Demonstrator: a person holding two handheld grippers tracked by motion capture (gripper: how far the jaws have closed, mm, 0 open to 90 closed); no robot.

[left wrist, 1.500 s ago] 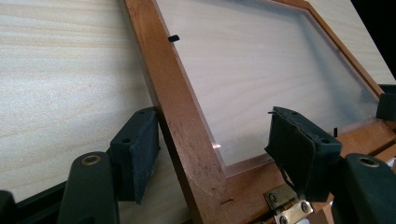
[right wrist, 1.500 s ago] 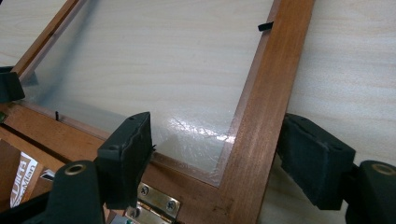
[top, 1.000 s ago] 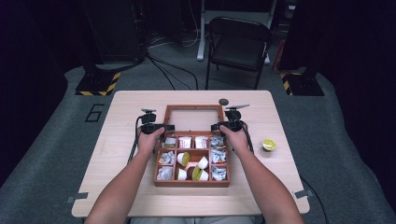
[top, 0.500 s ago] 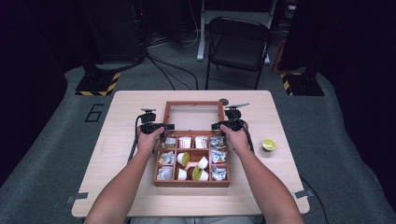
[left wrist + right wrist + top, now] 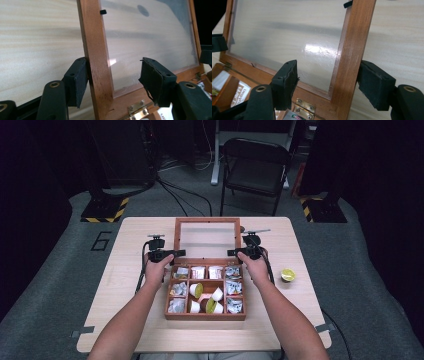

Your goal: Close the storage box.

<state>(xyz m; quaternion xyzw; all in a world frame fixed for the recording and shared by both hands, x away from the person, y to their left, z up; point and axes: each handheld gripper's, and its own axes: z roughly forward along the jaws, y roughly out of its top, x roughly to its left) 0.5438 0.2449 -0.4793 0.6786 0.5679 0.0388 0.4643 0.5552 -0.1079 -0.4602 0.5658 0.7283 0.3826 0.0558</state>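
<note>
Lid (image 5: pixel 206 239) of the wooden box (image 5: pixel 206 316) stands open at the frame's centre. Left gripper (image 5: pixel 113 80) and right gripper (image 5: pixel 328 83) each straddle a side rail, jaws wide, not clamped. I judge the lid-handling step is underway; next, both should squeeze evenly.

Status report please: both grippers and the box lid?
Left hand-held gripper open, astride lid frame. Right hand-held gripper open, same. Lid raised, box open. Nothing blocking.
</note>
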